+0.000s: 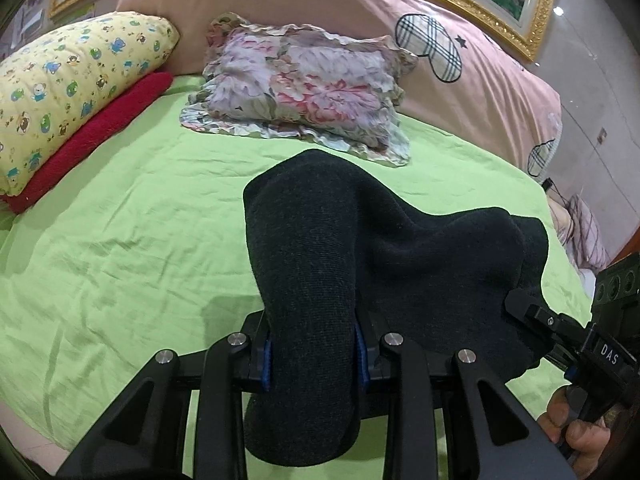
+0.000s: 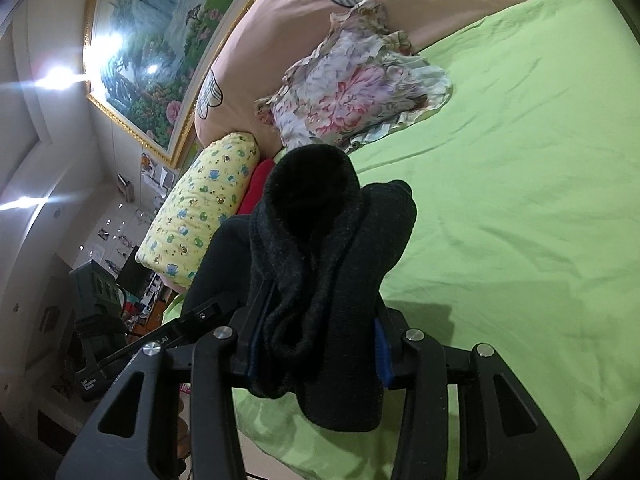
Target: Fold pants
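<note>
Between both grippers, bunched dark knit pants (image 1: 320, 280).

left wrist: looks along its tongs (image 1: 314, 354), tilted down over bed (image 1: 120, 240)
right wrist: rolled, close behind its tongs (image 2: 316, 350)
shared: floral pillow (image 1: 304, 92) beyond both tongs

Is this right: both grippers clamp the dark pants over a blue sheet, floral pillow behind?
Not quite: the sheet is green, not blue, as the left wrist view shows. The left gripper and right gripper do clamp the dark pants, floral pillow behind.
</note>
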`<state>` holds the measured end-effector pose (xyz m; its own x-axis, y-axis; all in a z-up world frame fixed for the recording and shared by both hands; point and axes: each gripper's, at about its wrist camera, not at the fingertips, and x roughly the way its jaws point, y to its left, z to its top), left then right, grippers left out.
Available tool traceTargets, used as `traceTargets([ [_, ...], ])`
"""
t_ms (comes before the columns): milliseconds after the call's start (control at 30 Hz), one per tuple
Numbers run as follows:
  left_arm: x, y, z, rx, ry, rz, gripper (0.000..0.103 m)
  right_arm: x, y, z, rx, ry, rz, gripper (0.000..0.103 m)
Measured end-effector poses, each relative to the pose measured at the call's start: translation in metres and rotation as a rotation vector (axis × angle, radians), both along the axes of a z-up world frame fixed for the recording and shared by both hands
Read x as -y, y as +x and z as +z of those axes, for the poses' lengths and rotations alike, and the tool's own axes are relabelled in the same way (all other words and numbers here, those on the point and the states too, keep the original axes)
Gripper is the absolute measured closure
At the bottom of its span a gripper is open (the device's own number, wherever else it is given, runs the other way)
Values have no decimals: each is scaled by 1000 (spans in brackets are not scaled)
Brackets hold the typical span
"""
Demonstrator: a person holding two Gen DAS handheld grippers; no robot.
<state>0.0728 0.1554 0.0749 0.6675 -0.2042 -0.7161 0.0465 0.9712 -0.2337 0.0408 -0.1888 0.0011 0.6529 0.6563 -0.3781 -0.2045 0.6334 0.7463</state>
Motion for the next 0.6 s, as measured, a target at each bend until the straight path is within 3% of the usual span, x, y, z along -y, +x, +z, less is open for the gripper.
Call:
traceTargets([
  [600,-20,58,-31,-51,26,84,73,-27,63,-16,-32,-52,66,58],
])
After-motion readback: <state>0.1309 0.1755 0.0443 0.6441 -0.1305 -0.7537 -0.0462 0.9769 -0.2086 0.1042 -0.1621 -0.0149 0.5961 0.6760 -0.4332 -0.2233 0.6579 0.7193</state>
